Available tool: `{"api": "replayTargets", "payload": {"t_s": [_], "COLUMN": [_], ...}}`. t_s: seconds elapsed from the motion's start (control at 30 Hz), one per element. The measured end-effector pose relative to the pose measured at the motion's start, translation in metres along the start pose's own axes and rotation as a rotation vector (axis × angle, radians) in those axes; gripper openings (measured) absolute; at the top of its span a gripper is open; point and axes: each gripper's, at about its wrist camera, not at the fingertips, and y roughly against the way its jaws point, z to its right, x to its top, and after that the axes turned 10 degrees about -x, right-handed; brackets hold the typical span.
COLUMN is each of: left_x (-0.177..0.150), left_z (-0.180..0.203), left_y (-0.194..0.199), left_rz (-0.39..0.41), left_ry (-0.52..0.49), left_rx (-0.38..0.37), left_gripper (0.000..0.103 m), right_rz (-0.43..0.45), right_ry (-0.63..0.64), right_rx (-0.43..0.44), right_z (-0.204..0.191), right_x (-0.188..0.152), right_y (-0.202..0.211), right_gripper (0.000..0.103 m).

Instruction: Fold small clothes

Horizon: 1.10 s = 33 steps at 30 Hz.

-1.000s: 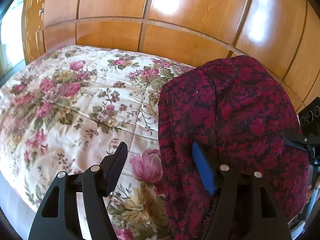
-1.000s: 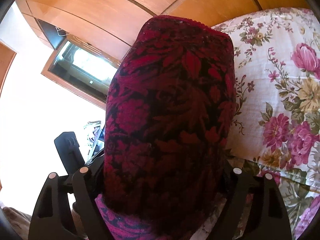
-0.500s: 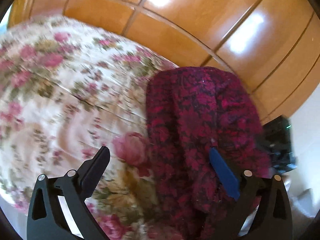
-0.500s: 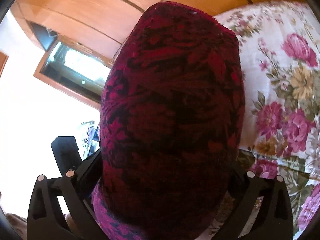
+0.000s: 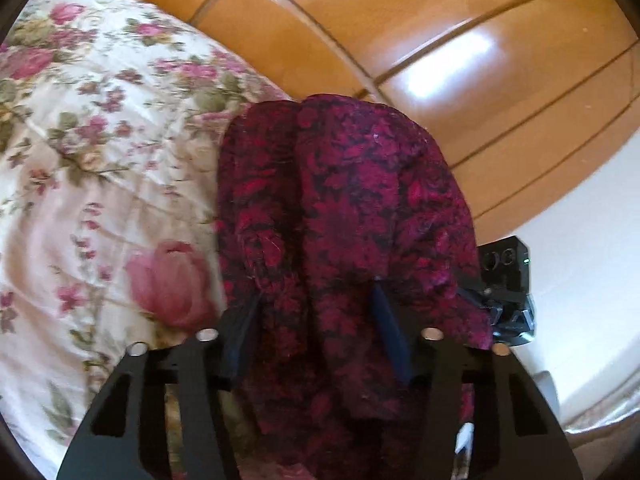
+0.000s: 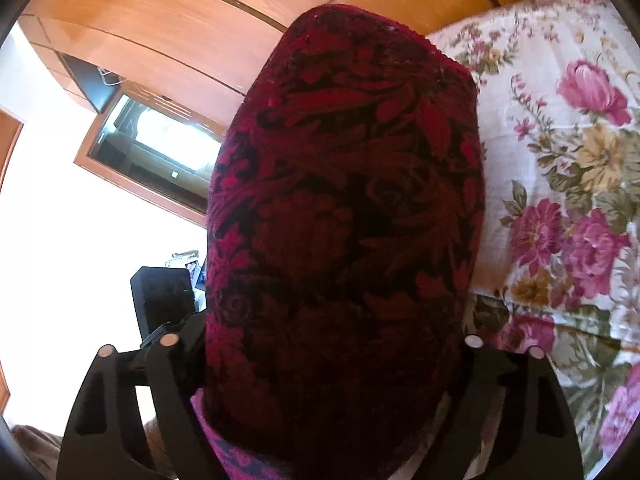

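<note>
The left gripper has its jaws closed on a bunch of the crimson-and-black floral knit garment. The right gripper is smothered by the cloth, so its jaws cannot be read. The garment hangs above the rose-printed quilted bed; an uneven grip could let a layer slip and skew the fold.

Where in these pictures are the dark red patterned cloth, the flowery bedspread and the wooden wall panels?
dark red patterned cloth (image 6: 344, 216): right wrist view, middle of its draped front.
flowery bedspread (image 5: 100, 152): left wrist view, bare quilted area left of the cloth.
wooden wall panels (image 5: 440, 52): left wrist view, glossy panel behind the cloth.
</note>
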Motion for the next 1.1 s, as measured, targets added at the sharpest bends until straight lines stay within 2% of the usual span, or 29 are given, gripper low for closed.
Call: {"api": "replayTargets", "payload": {"t_s": [0.17, 0.3, 0.5, 0.7, 0.83, 0.9, 0.97, 1.03, 1.1], "left_x": [0.002, 0.012, 0.038, 0.055, 0.04, 0.023, 0.002, -0.015, -0.029], "left_z": [0.028, 0.056, 0.127, 0.194, 0.228, 0.232, 0.232, 0.229, 0.223], "left_y": [-0.022, -0.063, -0.166, -0.265, -0.323, -0.347, -0.356, -0.359, -0.349], "left_rz": [-0.031, -0.088, -0.205, -0.306, -0.392, -0.438, -0.478, -0.508, -0.507], "left_ry": [-0.057, -0.111, -0.249, -0.352, -0.428, -0.464, -0.516, -0.545, -0.566], "left_rx": [-0.052, -0.107, -0.183, -0.217, -0.171, -0.096, -0.03, -0.01, -0.011], "left_gripper": [0.051, 0.051, 0.051, 0.051, 0.051, 0.051, 0.051, 0.051, 0.051], "right_rz": [0.071, 0.171, 0.354, 0.538, 0.596, 0.584, 0.55, 0.524, 0.548], "right_ry": [-0.004, -0.037, -0.111, -0.204, -0.293, -0.352, -0.414, -0.448, -0.471], "right_rx": [-0.005, -0.033, -0.105, -0.209, -0.265, -0.307, -0.345, -0.363, -0.358], "right_z": [0.001, 0.017, 0.058, 0.108, 0.153, 0.181, 0.207, 0.22, 0.226], "right_x": [-0.009, -0.017, -0.027, -0.04, -0.056, -0.069, -0.085, -0.101, -0.115], "right_y": [0.031, 0.081, 0.17, 0.254, 0.289, 0.294, 0.29, 0.284, 0.286], "right_gripper": [0.076, 0.075, 0.074, 0.074, 0.074, 0.074, 0.076, 0.086, 0.091]}}
